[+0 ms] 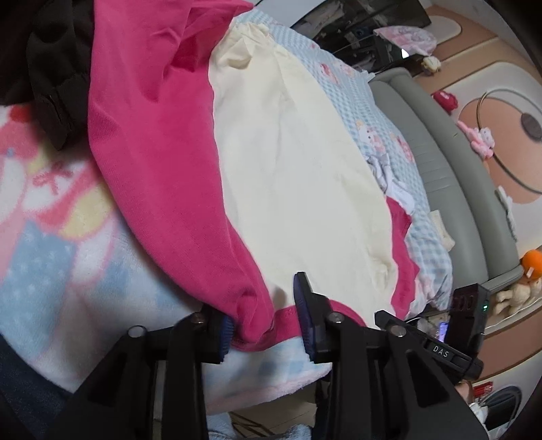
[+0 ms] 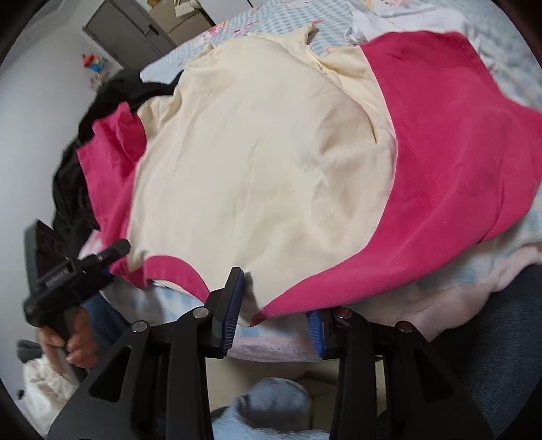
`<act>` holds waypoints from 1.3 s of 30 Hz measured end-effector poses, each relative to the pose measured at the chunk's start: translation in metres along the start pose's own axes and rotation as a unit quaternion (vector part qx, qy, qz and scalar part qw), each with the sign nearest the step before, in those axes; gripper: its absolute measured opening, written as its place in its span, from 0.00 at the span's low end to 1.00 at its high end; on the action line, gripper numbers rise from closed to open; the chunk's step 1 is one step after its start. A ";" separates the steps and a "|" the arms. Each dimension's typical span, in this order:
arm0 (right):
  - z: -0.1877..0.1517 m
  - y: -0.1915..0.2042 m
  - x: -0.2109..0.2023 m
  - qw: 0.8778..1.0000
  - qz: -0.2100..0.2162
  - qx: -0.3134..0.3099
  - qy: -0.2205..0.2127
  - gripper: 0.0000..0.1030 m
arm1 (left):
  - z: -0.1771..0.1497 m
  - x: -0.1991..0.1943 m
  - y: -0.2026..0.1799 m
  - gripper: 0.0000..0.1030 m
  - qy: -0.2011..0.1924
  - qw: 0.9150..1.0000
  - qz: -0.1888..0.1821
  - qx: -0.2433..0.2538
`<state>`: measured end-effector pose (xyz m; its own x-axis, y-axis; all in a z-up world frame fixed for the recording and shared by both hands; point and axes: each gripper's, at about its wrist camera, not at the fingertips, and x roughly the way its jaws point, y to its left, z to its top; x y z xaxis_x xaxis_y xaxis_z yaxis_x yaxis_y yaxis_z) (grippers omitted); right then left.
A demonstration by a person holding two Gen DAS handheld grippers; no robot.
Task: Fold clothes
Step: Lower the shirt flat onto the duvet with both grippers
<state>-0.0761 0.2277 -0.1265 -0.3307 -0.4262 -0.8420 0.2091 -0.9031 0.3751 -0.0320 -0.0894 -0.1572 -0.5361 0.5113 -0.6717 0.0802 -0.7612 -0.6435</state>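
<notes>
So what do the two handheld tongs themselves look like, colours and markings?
Both tongs, left and right, are matte black plastic with silver pivot bolts and ribbed blue pads lining the fingers. The right one's black body bears white "DAS" lettering and a small green light.

Garment: you are looking at a cream and pink top point(image 2: 257, 162) spread flat on the bed, cream body in the middle, pink sleeves on both sides.
Right gripper point(image 2: 274, 321): your jaws stand apart at the near hem, where the pink sleeve edge meets the cream panel; the cloth lies over the right finger point(image 2: 316, 330).
Left gripper point(image 2: 67, 270): you hold it at the left edge by the other pink sleeve; your hand point(image 2: 73, 345) wraps its handle. Its jaws are hidden from here.
Dark garment point(image 2: 88, 142): bunched at the far left, partly under the pink sleeve.
Bedding: a blue checked sheet point(image 2: 237, 30) beyond the top, a fluffy pastel blanket point(image 2: 508, 270) at the near edge.
Background: a grey cabinet point(image 2: 132, 30) stands against the white wall.
</notes>
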 end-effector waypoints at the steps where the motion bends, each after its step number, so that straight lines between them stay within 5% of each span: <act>1: 0.000 0.003 0.000 1.000 -0.008 -0.008 0.001 0.35 | -0.001 -0.007 -0.006 0.14 -0.006 1.000 -0.002 0.013; 6: 0.001 0.016 -0.008 0.998 -0.049 -0.046 -0.005 0.35 | -0.007 -0.023 -0.024 0.15 -0.013 0.998 0.005 0.061; 16: 0.010 0.034 -0.021 0.992 -0.083 -0.087 -0.029 0.36 | -0.002 -0.016 -0.029 0.15 -0.013 0.997 0.009 0.072; 20: 0.017 0.035 -0.021 0.995 -0.051 -0.075 -0.042 0.42 | 0.018 -0.002 -0.030 0.15 -0.008 0.998 -0.004 0.065; 24: 0.046 0.019 -0.030 0.997 -0.002 -0.011 -0.082 0.42 | 0.042 0.020 -0.025 0.15 0.015 0.998 0.033 0.045; 27: 0.056 0.013 -0.039 0.993 -0.008 0.013 -0.114 0.57 | 0.037 0.019 -0.018 0.15 0.014 0.999 0.038 0.027; 34: 0.018 -0.001 -0.019 0.999 -0.006 0.014 -0.038 0.57 | 0.014 -0.001 0.006 0.19 -0.005 0.999 0.016 -0.030; 39: -0.004 -0.006 -0.005 1.000 -0.009 0.006 0.015 0.57 | 0.000 0.017 0.026 0.30 0.035 0.998 0.004 -0.057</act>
<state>-0.0718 0.2356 -0.1259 -0.3063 -0.4078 -0.8602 0.1915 -0.9115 0.3639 -0.0396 -0.1007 -0.1854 -0.4750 0.5347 -0.6989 0.1817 -0.7175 -0.6725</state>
